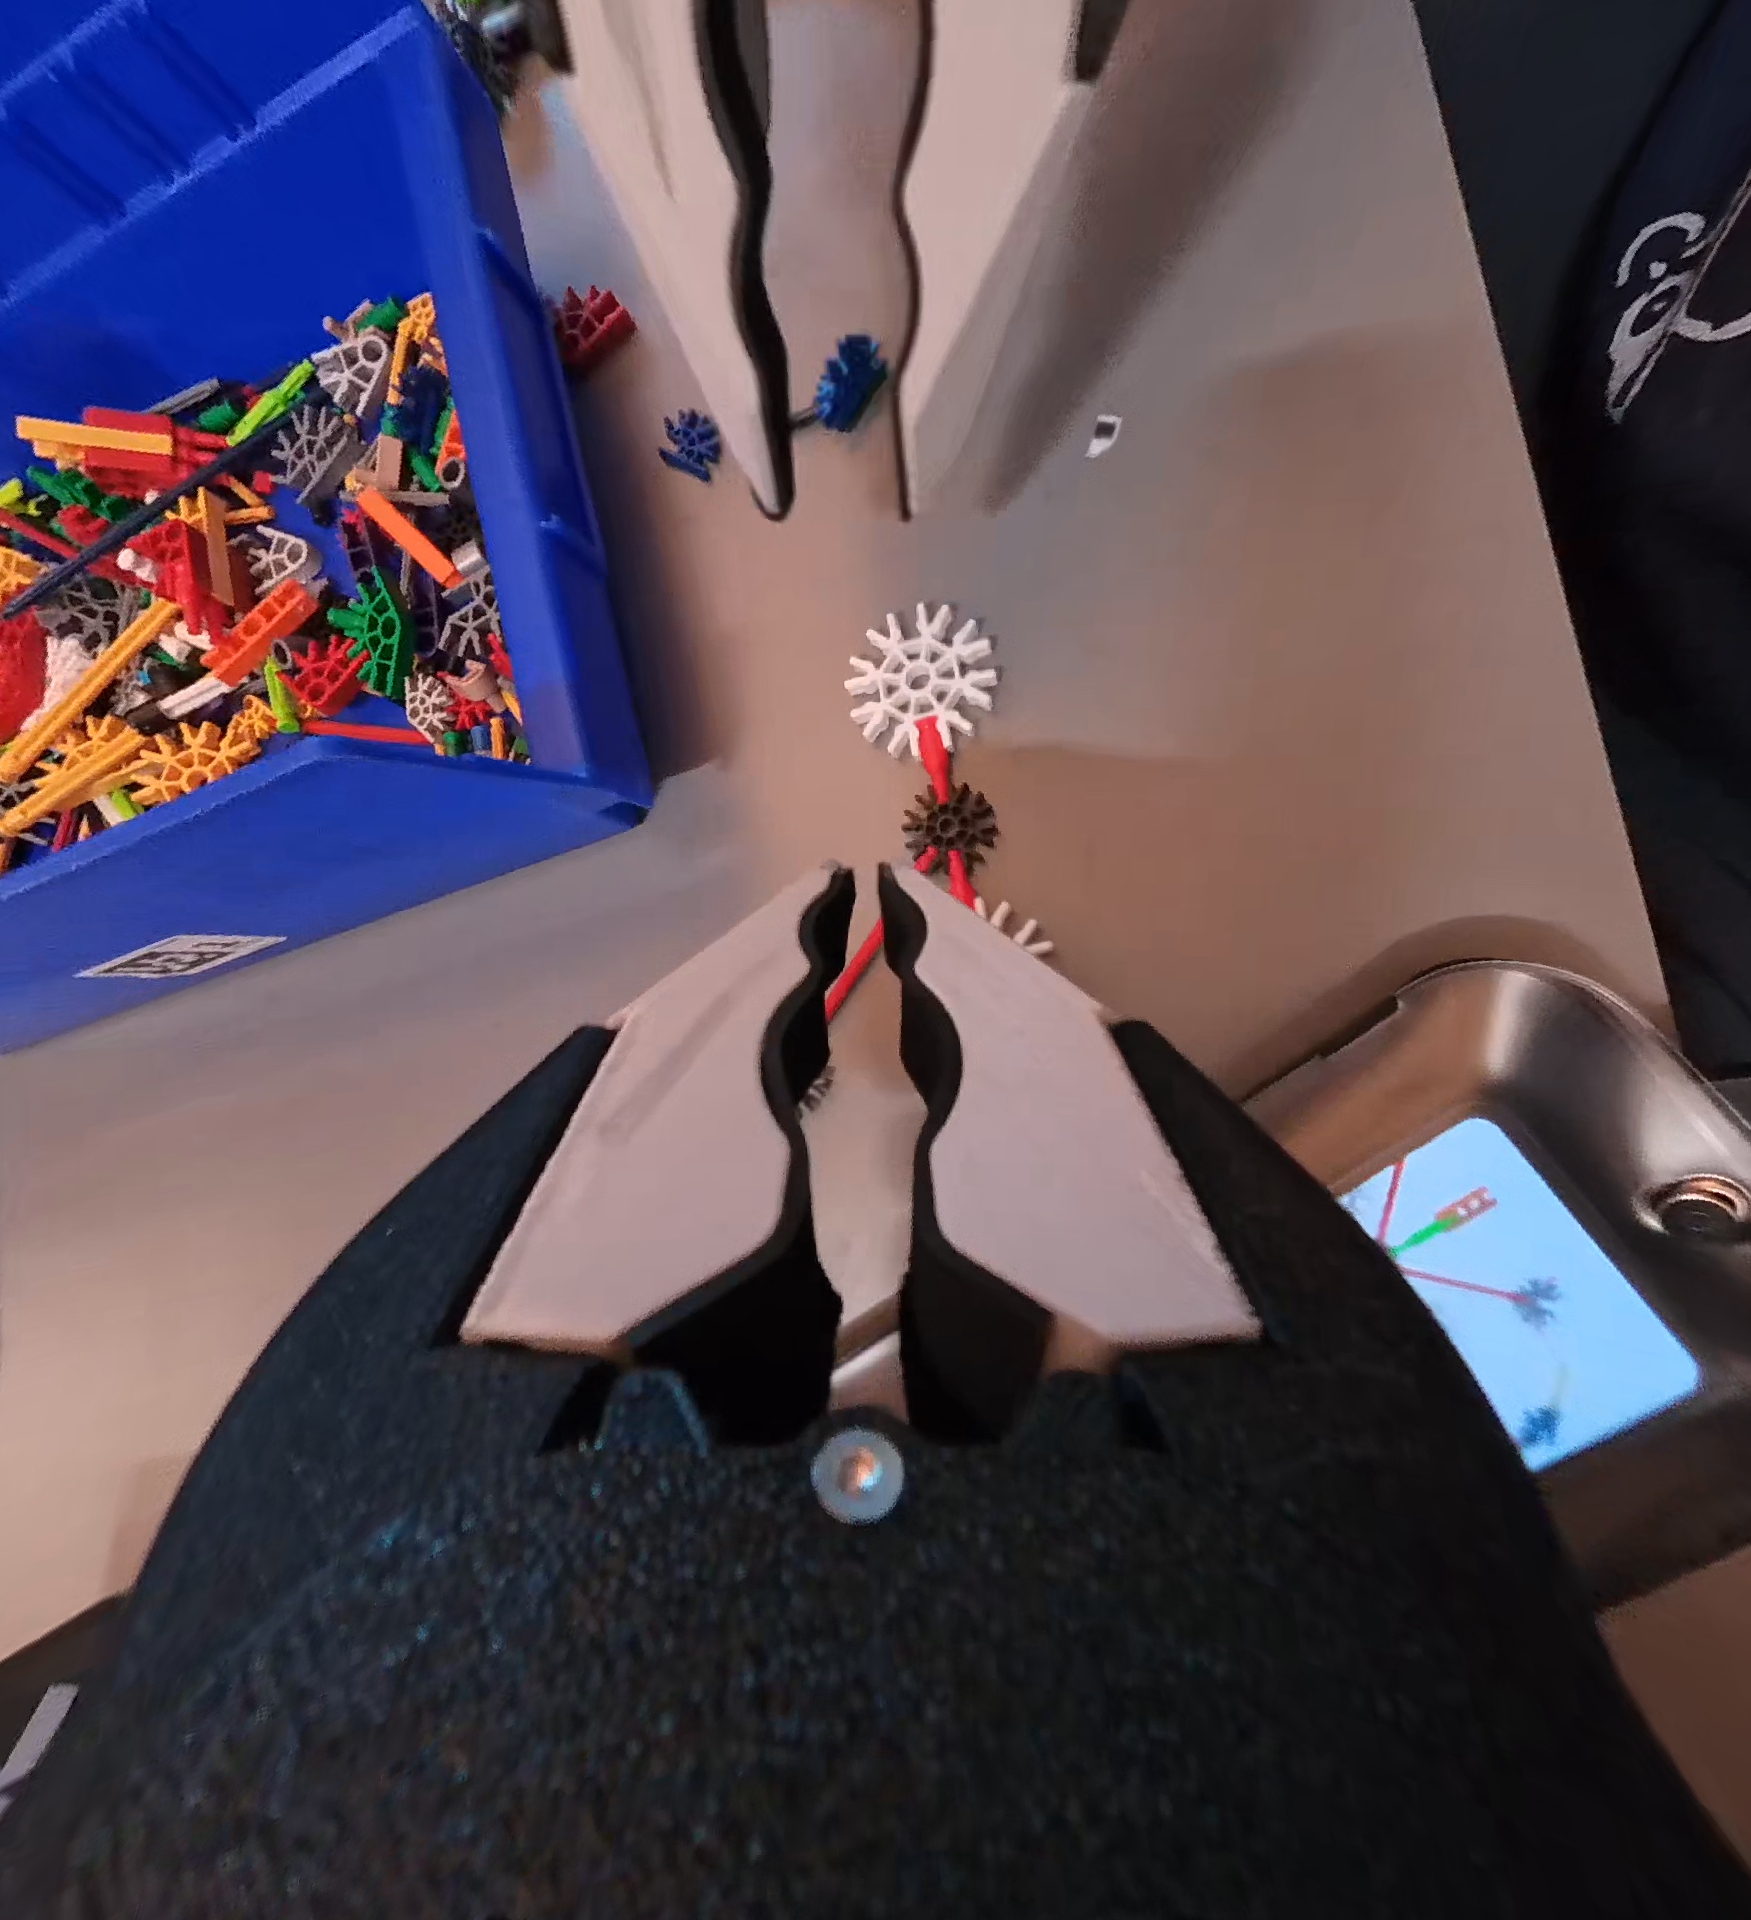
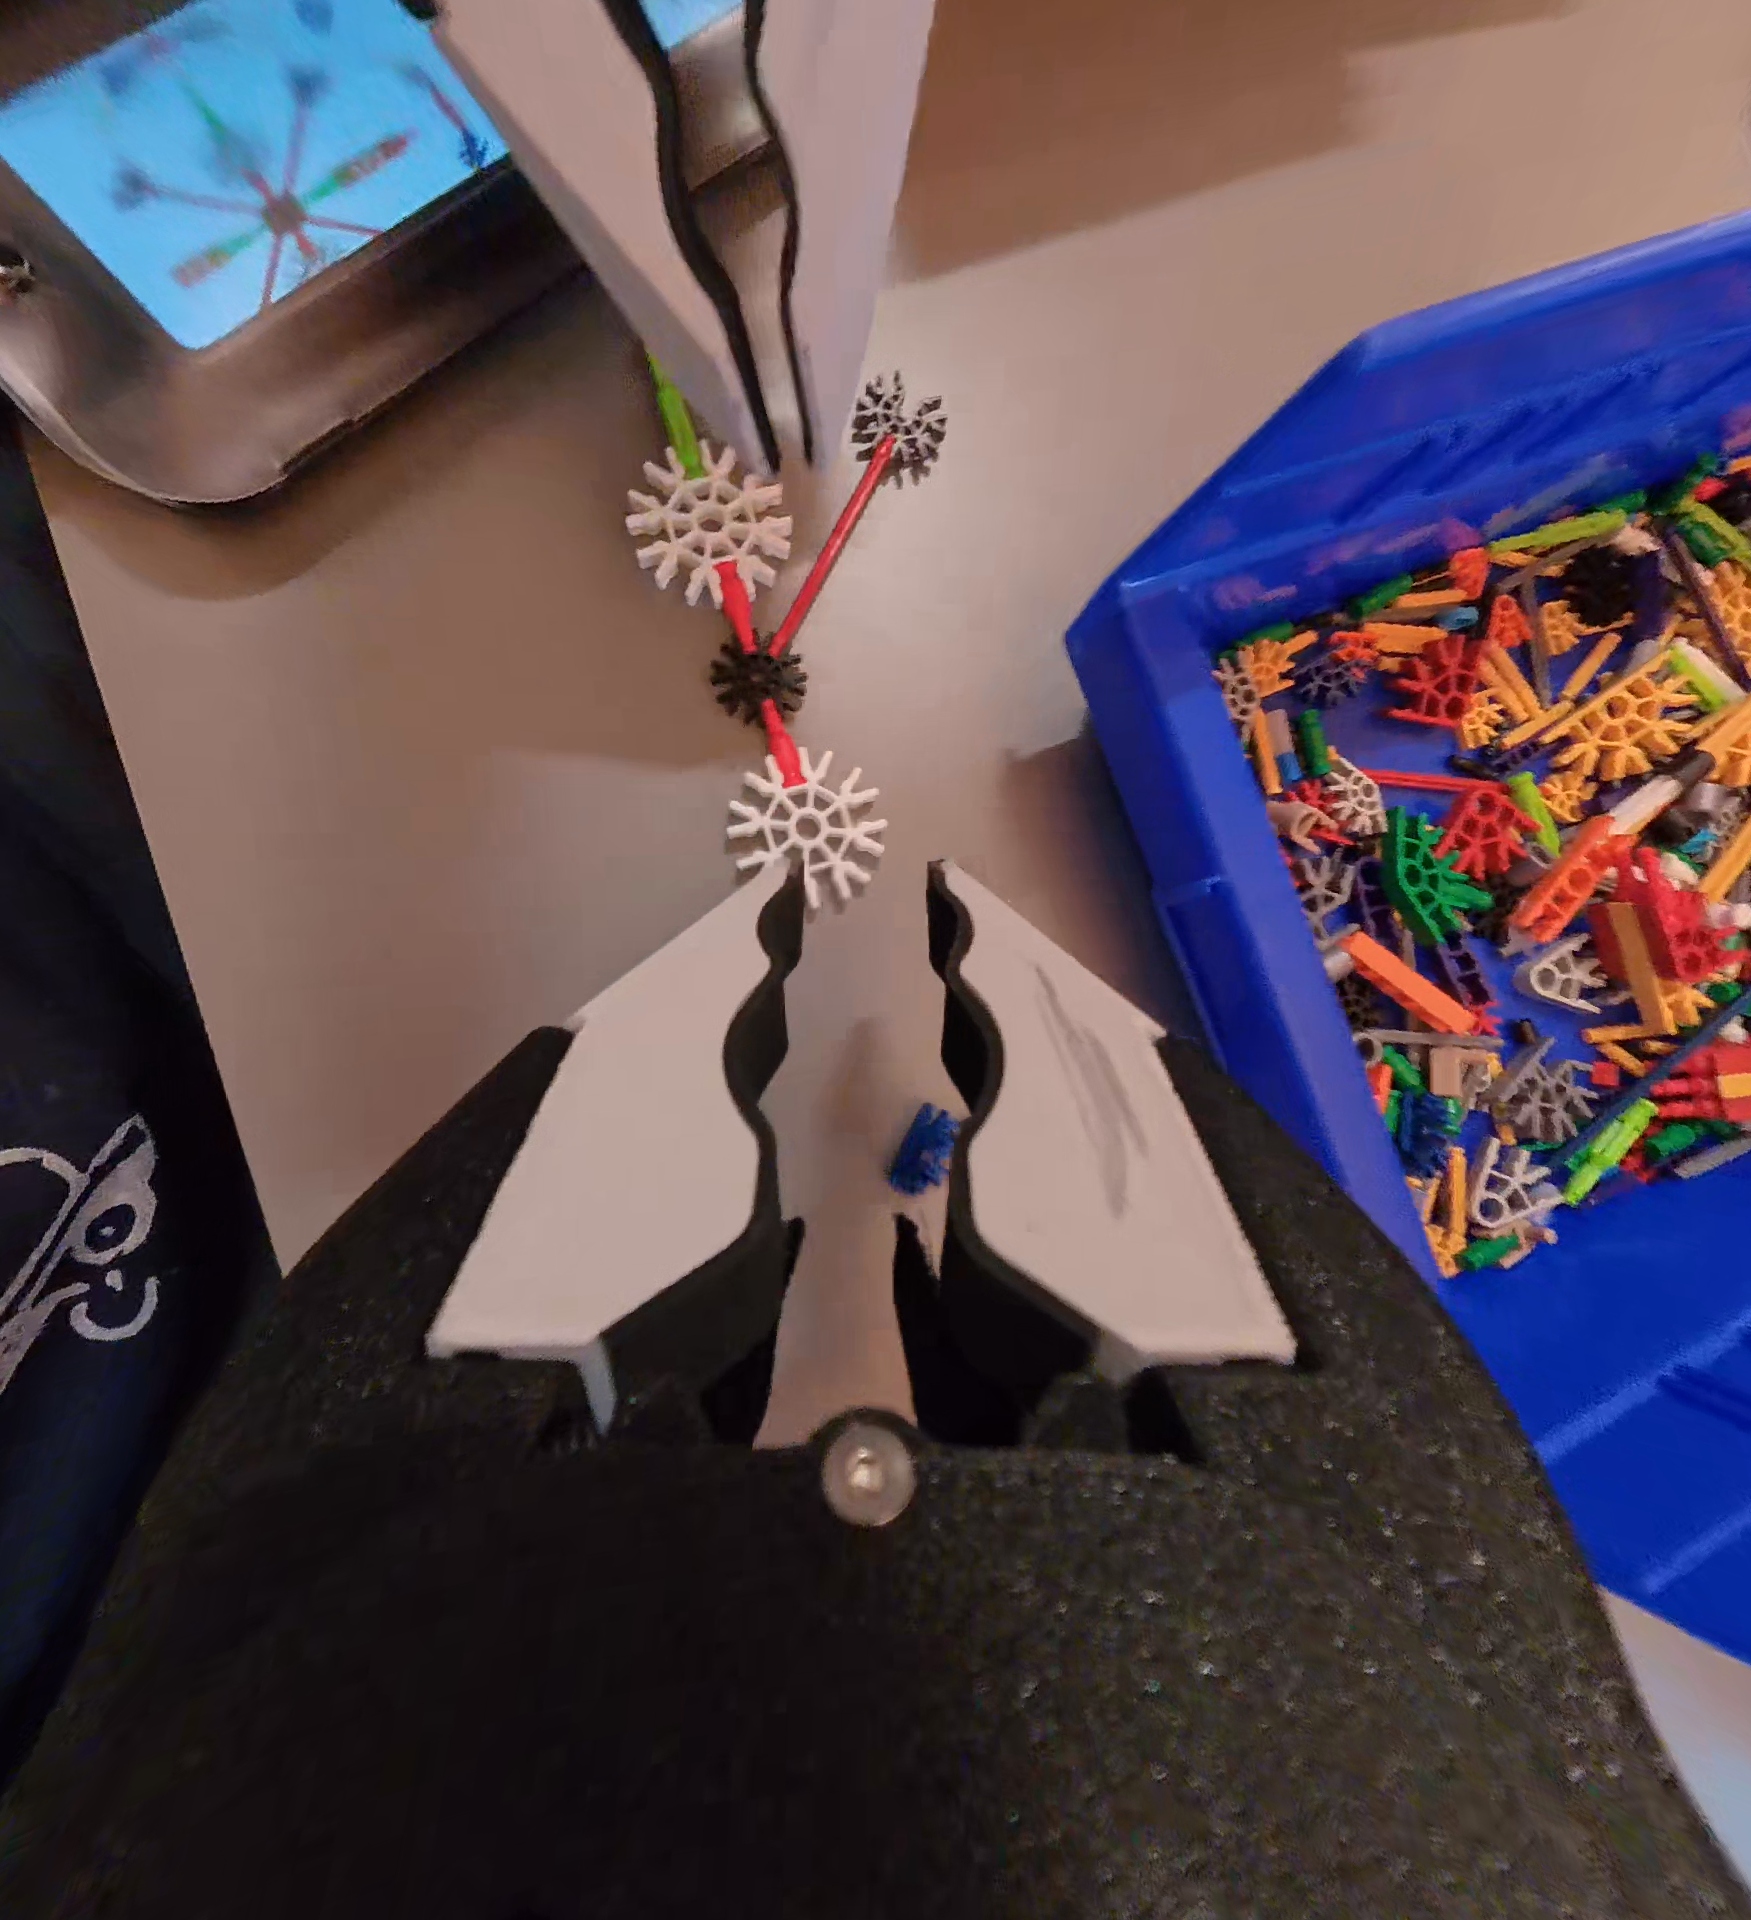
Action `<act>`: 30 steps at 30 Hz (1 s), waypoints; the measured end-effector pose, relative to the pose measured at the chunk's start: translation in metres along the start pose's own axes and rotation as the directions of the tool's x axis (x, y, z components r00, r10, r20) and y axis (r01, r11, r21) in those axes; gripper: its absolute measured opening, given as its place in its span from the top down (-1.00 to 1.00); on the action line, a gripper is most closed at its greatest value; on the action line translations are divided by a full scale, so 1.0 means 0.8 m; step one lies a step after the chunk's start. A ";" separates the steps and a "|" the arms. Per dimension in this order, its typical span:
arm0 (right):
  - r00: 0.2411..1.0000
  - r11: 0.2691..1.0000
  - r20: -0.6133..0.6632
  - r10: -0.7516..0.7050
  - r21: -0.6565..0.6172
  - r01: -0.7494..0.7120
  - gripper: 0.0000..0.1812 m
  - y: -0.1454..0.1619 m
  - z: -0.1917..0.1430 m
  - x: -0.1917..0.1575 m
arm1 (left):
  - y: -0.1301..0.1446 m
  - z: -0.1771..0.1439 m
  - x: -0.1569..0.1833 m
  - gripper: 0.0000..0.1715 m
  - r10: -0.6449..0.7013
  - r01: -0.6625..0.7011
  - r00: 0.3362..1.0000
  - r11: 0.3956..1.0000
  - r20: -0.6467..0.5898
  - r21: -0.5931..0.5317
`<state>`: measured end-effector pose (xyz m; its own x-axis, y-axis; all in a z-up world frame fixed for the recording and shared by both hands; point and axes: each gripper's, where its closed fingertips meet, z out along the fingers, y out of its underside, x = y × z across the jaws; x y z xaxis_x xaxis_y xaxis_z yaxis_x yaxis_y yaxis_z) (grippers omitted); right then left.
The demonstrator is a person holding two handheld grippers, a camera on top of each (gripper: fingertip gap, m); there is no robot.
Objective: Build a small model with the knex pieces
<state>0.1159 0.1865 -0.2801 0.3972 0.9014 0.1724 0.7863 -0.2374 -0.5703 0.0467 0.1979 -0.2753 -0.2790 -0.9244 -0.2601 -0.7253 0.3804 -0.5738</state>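
Observation:
A small rod-and-connector assembly lies on the tan table. A dark hub (image 2: 757, 670) joins by short red rods to two white snowflake connectors (image 2: 806, 826) (image 2: 707, 520), and by a long red rod (image 2: 829, 540) to a grey-black connector (image 2: 897, 426). My left gripper (image 1: 866, 878) is nearly shut just above that long red rod (image 1: 855, 966), and I see nothing gripped. It also shows in the right wrist view (image 2: 790, 470). My right gripper (image 2: 866, 883) is open, its left fingertip at the near white connector. A blue connector (image 2: 923, 1132) lies between its fingers.
A blue bin (image 1: 331, 831) full of mixed rods and connectors stands beside the assembly; it also shows in the right wrist view (image 2: 1681, 1403). A screen in a metal holder (image 1: 1505, 1288) stands opposite. A loose red connector (image 1: 590, 322) and a blue connector (image 1: 689, 442) lie near the bin. A person's dark clothing (image 1: 1681, 416) borders the table. About 8 cm separates my left fingertips from my right. My left gripper's tips are some 5 cm from the dark hub (image 2: 757, 670). It turns up in the left wrist view (image 1: 947, 826) as well.

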 end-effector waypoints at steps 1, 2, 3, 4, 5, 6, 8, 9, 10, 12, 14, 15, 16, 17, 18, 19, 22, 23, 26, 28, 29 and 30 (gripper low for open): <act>1.000 1.000 0.006 -0.002 -0.004 0.002 0.74 0.001 0.004 -0.004 | 0.001 0.000 0.001 0.94 0.000 0.000 1.000 1.000 0.005 -0.007; 1.000 1.000 0.011 -0.002 -0.009 0.002 0.73 0.003 0.009 -0.007 | 0.003 0.001 0.002 0.93 0.000 0.000 1.000 1.000 0.007 -0.015; 1.000 1.000 0.010 -0.002 -0.015 0.002 0.72 0.004 0.012 -0.009 | 0.004 0.001 0.003 0.93 0.001 -0.001 1.000 1.000 0.008 -0.020; 1.000 1.000 0.006 -0.004 -0.022 0.004 0.72 0.006 0.016 -0.010 | 0.005 0.002 0.004 0.93 0.003 -0.003 1.000 1.000 0.008 -0.022; 1.000 1.000 0.002 -0.010 -0.024 0.010 0.71 0.007 0.017 -0.010 | 0.005 0.002 0.005 0.93 0.004 -0.004 1.000 1.000 0.008 -0.022; 1.000 1.000 0.004 -0.013 -0.022 0.013 0.70 0.006 0.019 -0.012 | 0.005 0.002 0.006 0.93 0.004 -0.003 1.000 1.000 0.007 -0.020; 1.000 1.000 0.012 -0.009 -0.022 0.009 0.70 0.006 0.021 -0.014 | 0.005 0.001 0.006 0.93 0.002 -0.002 1.000 1.000 0.008 -0.013; 1.000 1.000 0.014 -0.009 -0.022 0.009 0.70 0.006 0.022 -0.014 | 0.005 0.000 0.005 0.93 0.001 -0.001 1.000 1.000 0.010 -0.010; 1.000 1.000 0.019 -0.008 -0.024 0.009 0.68 0.006 0.024 -0.015 | 0.006 0.000 0.004 0.93 0.000 0.000 1.000 1.000 0.011 -0.008; 1.000 0.999 0.026 -0.008 -0.035 0.009 0.65 0.007 0.029 -0.017 | 0.007 0.000 0.003 0.93 -0.003 0.003 1.000 1.000 0.011 -0.004; 1.000 0.999 0.029 -0.007 -0.040 0.009 0.61 0.008 0.033 -0.017 | 0.008 0.000 0.003 0.93 -0.004 0.004 1.000 1.000 0.010 -0.004; 1.000 0.999 0.031 -0.007 -0.043 0.008 0.59 0.008 0.036 -0.017 | 0.009 0.001 0.003 0.93 -0.004 0.004 1.000 1.000 0.009 -0.005; 1.000 0.999 0.031 -0.007 -0.049 0.008 0.58 0.009 0.038 -0.017 | 0.010 0.001 0.004 0.92 -0.004 0.004 1.000 1.000 0.009 -0.008; 1.000 0.998 0.029 -0.007 -0.055 0.009 0.58 0.010 0.040 -0.017 | 0.011 0.001 0.004 0.92 -0.005 0.005 1.000 1.000 0.009 -0.009; 0.999 0.998 0.031 -0.007 -0.059 0.009 0.57 0.011 0.042 -0.017 | 0.011 0.001 0.004 0.92 -0.005 0.005 1.000 1.000 0.009 -0.008; 0.999 0.998 0.036 -0.006 -0.063 0.008 0.57 0.012 0.044 -0.018 | 0.011 0.000 0.004 0.92 -0.006 0.006 1.000 1.000 0.008 -0.006; 0.999 0.997 0.047 0.007 -0.074 -0.003 0.58 0.014 0.049 -0.018 | 0.011 0.000 0.004 0.92 -0.008 0.008 1.000 1.000 0.009 -0.002; 0.999 0.997 0.050 0.008 -0.082 -0.004 0.58 0.017 0.050 -0.018 | 0.012 0.000 0.003 0.92 -0.008 0.008 1.000 1.000 0.008 -0.001; 0.997 0.996 0.076 0.016 -0.087 -0.009 0.58 0.019 0.052 -0.023 | 0.010 0.000 0.003 0.92 -0.008 0.008 1.000 1.000 0.009 0.003; 0.997 0.996 0.076 0.017 -0.086 -0.011 0.58 0.019 0.052 -0.022 | 0.009 0.000 0.002 0.92 -0.007 0.007 1.000 1.000 0.011 0.004; 0.997 0.997 0.073 0.016 -0.082 -0.010 0.58 0.018 0.051 -0.021 | 0.009 -0.001 0.001 0.92 -0.005 0.005 1.000 1.000 0.013 0.004; 0.997 0.997 0.074 0.019 -0.078 -0.013 0.58 0.017 0.051 -0.022 | 0.008 -0.001 0.001 0.92 -0.005 0.005 1.000 1.000 0.013 0.006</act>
<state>0.1005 0.1824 -0.3233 0.3755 0.9212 0.1015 0.8158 -0.2766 -0.5079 0.0411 0.1996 -0.2785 -0.2670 -0.9258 -0.2677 -0.7232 0.3760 -0.5793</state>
